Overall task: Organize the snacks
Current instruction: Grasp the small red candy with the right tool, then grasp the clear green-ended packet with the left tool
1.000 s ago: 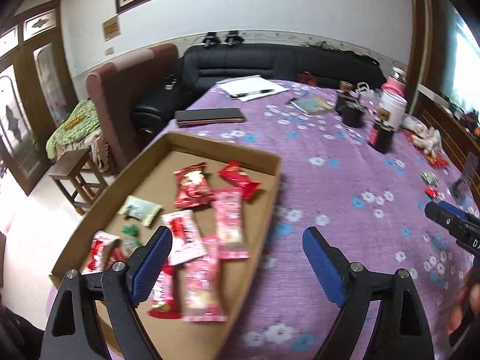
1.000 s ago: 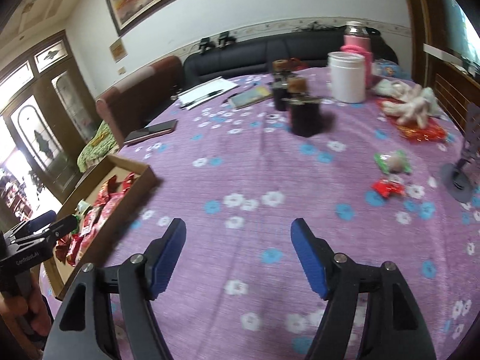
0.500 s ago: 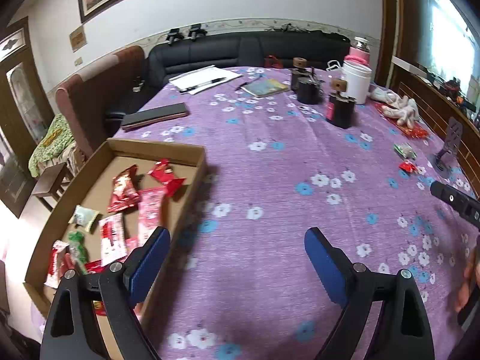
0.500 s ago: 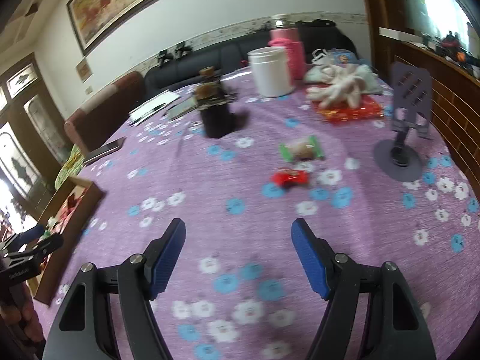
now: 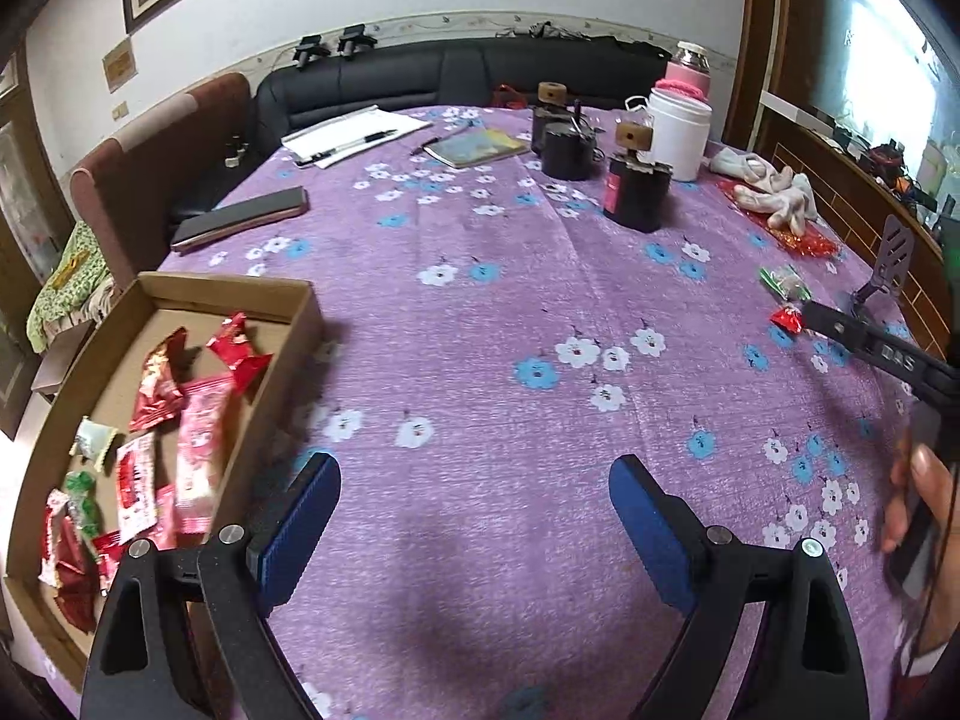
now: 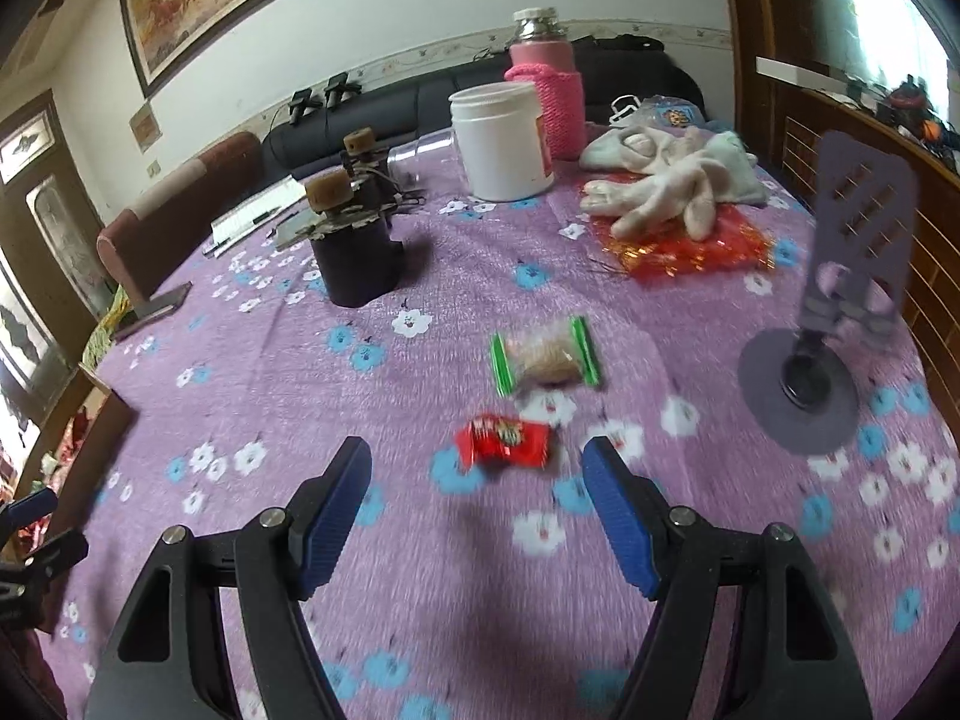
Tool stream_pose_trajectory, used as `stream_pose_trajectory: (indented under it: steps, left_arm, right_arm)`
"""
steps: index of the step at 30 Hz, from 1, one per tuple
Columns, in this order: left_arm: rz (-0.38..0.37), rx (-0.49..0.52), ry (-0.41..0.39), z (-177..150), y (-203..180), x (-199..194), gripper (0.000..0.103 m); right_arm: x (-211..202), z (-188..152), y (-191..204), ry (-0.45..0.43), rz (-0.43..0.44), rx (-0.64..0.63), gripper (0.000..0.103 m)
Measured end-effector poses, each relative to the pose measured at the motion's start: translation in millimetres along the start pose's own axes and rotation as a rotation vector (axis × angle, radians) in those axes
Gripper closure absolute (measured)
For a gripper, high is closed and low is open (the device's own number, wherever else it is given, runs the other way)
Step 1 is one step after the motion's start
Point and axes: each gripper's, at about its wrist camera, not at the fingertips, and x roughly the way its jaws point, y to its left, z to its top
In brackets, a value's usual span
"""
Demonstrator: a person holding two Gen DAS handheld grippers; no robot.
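Both grippers, left [image 5: 474, 516] and right [image 6: 474, 504], gape empty, right one just short of a red candy [image 6: 504, 441].

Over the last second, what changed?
Both claws swung away from the box. The right claw closed in on the red candy, now just ahead of its open jaws. The left claw stayed open and empty. Nothing grabbed or released; the snacks haven't moved.

purple flowered tablecloth [image 6: 420, 570], red snack [image 6: 507, 439], brown box [image 5: 240, 300]
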Motion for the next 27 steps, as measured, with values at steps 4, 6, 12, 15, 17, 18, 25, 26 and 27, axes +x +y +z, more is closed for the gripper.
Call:
stream_pose_trajectory:
  steps: [4, 6, 12, 15, 17, 18, 25, 26, 27]
  left_arm:
    - [-0.006, -0.001, 0.018, 3, -3, 11, 0.010]
    - [-0.012, -0.010, 0.028, 4, -3, 16, 0.010]
    - [-0.043, -0.031, 0.055, 11, -7, 32, 0.010]
    - [-0.054, -0.022, 0.052, 20, -16, 37, 0.010]
    - [-0.066, -0.008, 0.042, 28, -23, 37, 0.010]
    - [-0.068, 0.000, 0.038, 30, -25, 38, 0.010]
    - [-0.105, 0.093, 0.009, 60, -66, 45, 0.010]
    - [-0.118, 0.108, 0.004, 64, -72, 47, 0.010]
    - [-0.139, 0.134, -0.005, 69, -83, 48, 0.010]
  right_arm:
    - [20, 5, 7, 0.035, -0.011, -0.051, 0.034]
    - [25, 5, 9, 0.044, -0.026, -0.068, 0.041]
    - [37, 9, 6, 0.089, -0.048, -0.072, 0.059]
    - [39, 9, 10, 0.093, -0.074, -0.102, 0.068]
    - [38, 9, 9, 0.091, -0.072, -0.105, 0.071]
    - [38, 9, 8, 0.088, -0.066, -0.101, 0.076]
    - [19, 8, 0, 0.050, -0.036, -0.073, 0.080]
    - [13, 8, -2, 0.041, -0.034, -0.067, 0.080]
    - [6, 8, -5, 0.031, -0.032, -0.059, 0.080]
